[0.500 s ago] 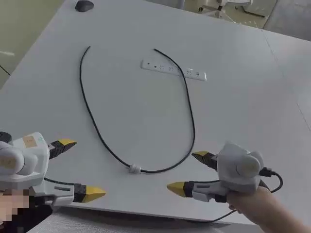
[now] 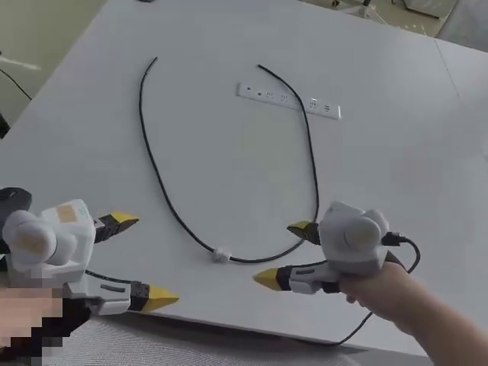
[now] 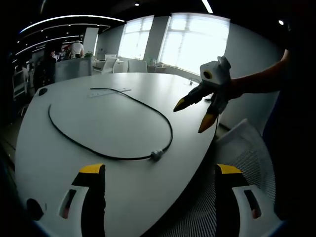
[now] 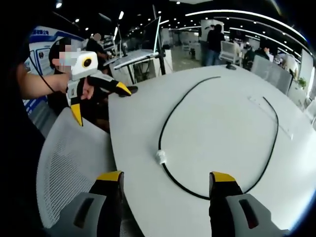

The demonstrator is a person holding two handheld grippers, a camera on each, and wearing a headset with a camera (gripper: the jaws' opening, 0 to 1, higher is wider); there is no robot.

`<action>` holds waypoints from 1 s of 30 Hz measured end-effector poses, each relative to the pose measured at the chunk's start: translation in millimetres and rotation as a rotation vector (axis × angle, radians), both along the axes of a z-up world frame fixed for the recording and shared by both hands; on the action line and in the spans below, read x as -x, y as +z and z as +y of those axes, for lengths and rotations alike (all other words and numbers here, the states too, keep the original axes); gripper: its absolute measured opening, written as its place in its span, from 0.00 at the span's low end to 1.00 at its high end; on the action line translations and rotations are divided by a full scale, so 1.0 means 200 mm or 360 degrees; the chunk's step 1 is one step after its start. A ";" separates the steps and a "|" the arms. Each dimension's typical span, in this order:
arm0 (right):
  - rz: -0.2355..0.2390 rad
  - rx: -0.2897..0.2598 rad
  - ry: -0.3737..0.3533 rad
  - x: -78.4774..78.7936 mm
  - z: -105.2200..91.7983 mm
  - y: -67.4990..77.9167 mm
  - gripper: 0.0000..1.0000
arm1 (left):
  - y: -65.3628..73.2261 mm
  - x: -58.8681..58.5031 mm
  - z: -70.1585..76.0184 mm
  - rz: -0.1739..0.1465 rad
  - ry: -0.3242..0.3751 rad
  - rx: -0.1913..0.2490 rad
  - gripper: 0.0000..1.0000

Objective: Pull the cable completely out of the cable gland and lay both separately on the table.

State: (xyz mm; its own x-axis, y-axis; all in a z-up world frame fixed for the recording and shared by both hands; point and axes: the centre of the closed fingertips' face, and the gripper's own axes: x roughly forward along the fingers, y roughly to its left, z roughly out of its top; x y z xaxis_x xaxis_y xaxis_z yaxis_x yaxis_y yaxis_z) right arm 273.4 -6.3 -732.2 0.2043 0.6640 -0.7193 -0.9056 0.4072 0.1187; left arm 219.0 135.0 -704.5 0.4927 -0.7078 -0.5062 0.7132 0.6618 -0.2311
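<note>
A black cable (image 2: 252,261) lies in a long open loop on a white table (image 2: 229,152), its two loose ends pointing toward the far side. A small white cable gland (image 2: 221,255) sits threaded on the cable at the bottom of the loop, close to the near edge of the table. One end of the cable runs across a white power strip (image 2: 288,100) that lies flat farther back on the table.

The left gripper (image 2: 156,258) hovers over the near edge to the left of the gland, its yellow-tipped jaws spread wide with nothing between them. The right gripper (image 2: 273,253), held in a person's hand (image 2: 374,293), hangs just to the right of the gland with its upper tip near the cable's rising right side; its jaws are likewise spread and hold nothing. Neither gripper touches the cable or the gland, which lie between the two.

In the right gripper view, a white mesh chair back (image 4: 69,163) stands beside the table's edge below the left gripper.
</note>
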 end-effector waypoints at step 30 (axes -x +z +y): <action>0.0100 0.0239 0.0299 -0.03 0.20 -0.24 0.49 | -0.05 -0.03 0.09 0.0040 0.0057 -0.0113 0.93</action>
State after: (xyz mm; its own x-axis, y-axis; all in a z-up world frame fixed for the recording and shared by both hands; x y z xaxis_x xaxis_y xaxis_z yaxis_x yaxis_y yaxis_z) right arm 279.4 33.1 -780.2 0.0392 0.5708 -0.8202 -0.9597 0.2500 0.1282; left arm 225.8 153.6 -715.5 0.5035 -0.6520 -0.5670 0.6834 0.7020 -0.2004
